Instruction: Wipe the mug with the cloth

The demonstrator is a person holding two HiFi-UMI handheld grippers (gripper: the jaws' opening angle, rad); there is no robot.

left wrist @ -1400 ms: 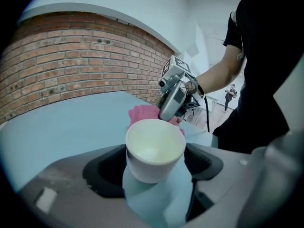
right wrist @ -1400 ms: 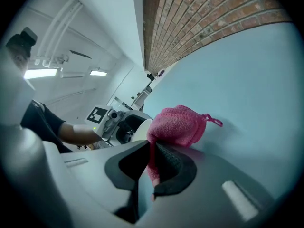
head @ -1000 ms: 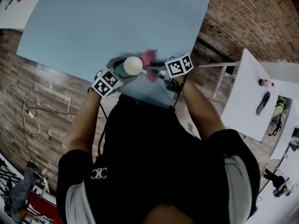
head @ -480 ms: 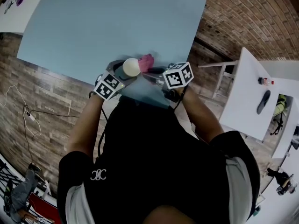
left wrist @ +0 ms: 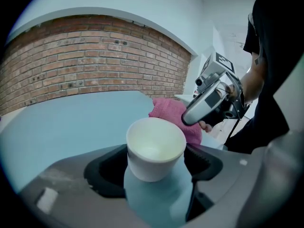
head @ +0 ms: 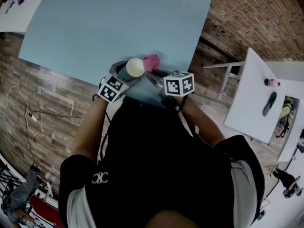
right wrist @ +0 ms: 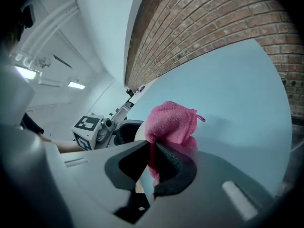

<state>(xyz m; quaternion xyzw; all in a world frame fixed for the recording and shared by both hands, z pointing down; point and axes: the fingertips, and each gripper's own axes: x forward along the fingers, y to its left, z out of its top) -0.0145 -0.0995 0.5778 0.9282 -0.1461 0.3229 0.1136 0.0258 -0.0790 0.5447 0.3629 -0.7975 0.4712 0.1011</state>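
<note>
A white mug (left wrist: 154, 148) is held upright above the pale blue table (head: 104, 27), with my left gripper (left wrist: 151, 167) shut on its sides. In the head view the mug (head: 135, 67) shows from above near the table's near edge. A pink cloth (right wrist: 172, 122) is bunched up and pinched in my right gripper (right wrist: 153, 163), which is shut on it. The cloth (head: 152, 62) presses against the mug's right side, seen behind the mug as a pink wad (left wrist: 176, 119) in the left gripper view. My right gripper (head: 151, 75) sits just right of the mug.
A red brick wall (left wrist: 85, 56) stands beyond the table. To the right stands a white table (head: 259, 99) with a dark object and a small bottle on it. Cables lie on the wood floor (head: 33, 113) at the left.
The right gripper has turned and slid slightly nearer, its marker cube swinging down. The cloth has shifted along the mug's right side. The mug stays held in place.
</note>
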